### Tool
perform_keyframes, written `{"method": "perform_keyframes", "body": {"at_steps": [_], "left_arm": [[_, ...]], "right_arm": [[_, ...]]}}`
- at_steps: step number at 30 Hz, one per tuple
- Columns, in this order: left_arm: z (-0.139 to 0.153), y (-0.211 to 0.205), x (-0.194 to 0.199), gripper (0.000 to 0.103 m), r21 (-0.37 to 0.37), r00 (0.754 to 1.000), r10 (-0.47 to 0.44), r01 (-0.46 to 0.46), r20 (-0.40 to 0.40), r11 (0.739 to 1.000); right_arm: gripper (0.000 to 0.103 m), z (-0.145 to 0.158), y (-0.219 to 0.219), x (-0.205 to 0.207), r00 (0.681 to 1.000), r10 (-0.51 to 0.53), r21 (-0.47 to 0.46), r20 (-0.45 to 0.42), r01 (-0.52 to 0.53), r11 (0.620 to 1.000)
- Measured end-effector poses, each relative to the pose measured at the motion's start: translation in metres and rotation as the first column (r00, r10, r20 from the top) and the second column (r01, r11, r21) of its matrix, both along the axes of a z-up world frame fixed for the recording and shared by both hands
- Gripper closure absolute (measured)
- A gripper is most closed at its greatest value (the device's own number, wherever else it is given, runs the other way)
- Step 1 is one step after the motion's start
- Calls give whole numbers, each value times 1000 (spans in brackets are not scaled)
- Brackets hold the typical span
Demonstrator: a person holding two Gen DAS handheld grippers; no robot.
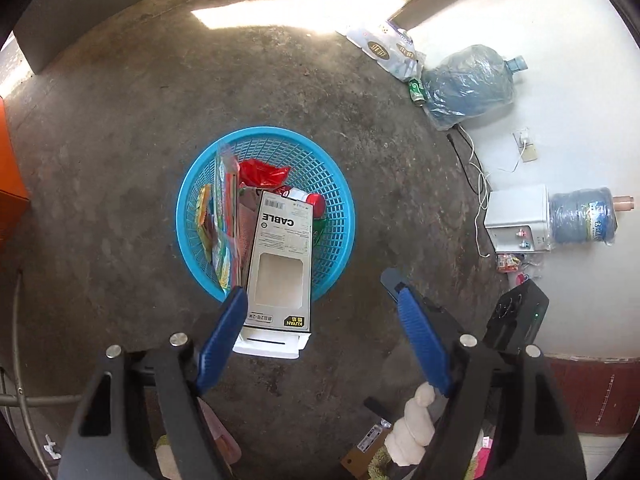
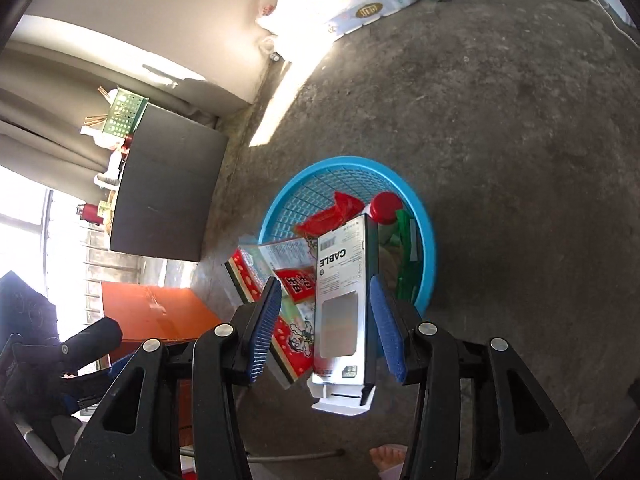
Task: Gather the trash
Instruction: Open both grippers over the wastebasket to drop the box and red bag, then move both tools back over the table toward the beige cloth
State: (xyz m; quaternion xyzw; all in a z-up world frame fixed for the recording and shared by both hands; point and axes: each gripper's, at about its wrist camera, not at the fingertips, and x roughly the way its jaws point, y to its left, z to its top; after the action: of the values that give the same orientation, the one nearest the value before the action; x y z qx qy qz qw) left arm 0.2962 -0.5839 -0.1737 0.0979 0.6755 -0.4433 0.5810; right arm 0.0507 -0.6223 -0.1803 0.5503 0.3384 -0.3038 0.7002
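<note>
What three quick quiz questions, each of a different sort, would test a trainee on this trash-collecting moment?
1. True or false: the CABLE box lies wholly inside the blue basket.
2. Which sits in the basket? A red cap; B green can; C water jug.
3. Fill in: the right gripper jaws are ____.

Key: 1 false, its end overhangs the rim. 2 A. 3 open, either side of the box without pressing.

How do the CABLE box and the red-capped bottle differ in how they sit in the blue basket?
The CABLE box is flat, white and grey, and juts over the blue basket's near rim. The red-capped bottle is rounded and lies wholly inside, partly hidden behind the box. The box shows its full printed face; of the bottle, mostly the cap shows. Both rest among wrappers.
</note>
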Motion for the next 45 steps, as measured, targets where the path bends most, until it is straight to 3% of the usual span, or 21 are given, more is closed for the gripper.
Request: {"method": "perform_keyframes", "body": {"at_steps": [5, 11, 16, 21, 25, 29, 31, 34, 36, 39, 40, 42, 44, 45], "left_arm": [[35, 25, -2, 28, -62, 999, -3, 5, 36, 998], [103, 72, -21, 28, -165, 996, -15, 29, 87, 986], [158, 146, -53, 27, -262, 986, -20, 64, 166, 963], [190, 248, -69, 27, -330, 968, 75, 9, 240, 944], [202, 350, -61, 27, -371, 920, 252, -130, 300, 919], [206, 465, -50, 27, -392, 812, 468, -327, 349, 860], [202, 524, -45, 27, -393, 740, 574, -441, 349, 807], [194, 604, -38, 27, -391, 620, 695, -576, 363, 718], [189, 647, -34, 27, -388, 541, 752, -645, 378, 659], [184, 695, -20, 27, -403, 459, 808, -704, 369, 585], [183, 705, -16, 27, -413, 441, 818, -711, 368, 569], [180, 717, -5, 27, -415, 428, 821, -714, 378, 564], [177, 720, 10, 27, -407, 439, 815, -712, 377, 572], [176, 718, 20, 27, -406, 458, 808, -703, 369, 584]], "right_arm": [[58, 14, 19, -21, 1000, 5, -30, -20, -6, 1000], [54, 54, 59, -54, 998, 56, -123, -42, -60, 991], [38, 98, 102, -79, 993, 114, -206, -9, -114, 972], [30, 133, 137, -81, 974, 224, -255, 20, -212, 944], [27, 160, 160, -62, 944, 330, -298, 30, -306, 904], [23, 184, 190, -29, 896, 440, -335, 53, -400, 853], [22, 193, 210, -6, 861, 506, -346, 54, -459, 818], [21, 206, 249, 40, 779, 626, -369, 46, -569, 735], [21, 213, 283, 76, 695, 717, -379, 50, -651, 658], [21, 216, 348, 130, 546, 836, -382, 57, -762, 523], [21, 215, 373, 148, 493, 869, -378, 54, -795, 474], [21, 211, 424, 179, 389, 920, -375, 47, -846, 378], [21, 204, 475, 208, 291, 956, -381, 28, -881, 280], [21, 200, 496, 223, 257, 966, -391, 12, -888, 241]]}}
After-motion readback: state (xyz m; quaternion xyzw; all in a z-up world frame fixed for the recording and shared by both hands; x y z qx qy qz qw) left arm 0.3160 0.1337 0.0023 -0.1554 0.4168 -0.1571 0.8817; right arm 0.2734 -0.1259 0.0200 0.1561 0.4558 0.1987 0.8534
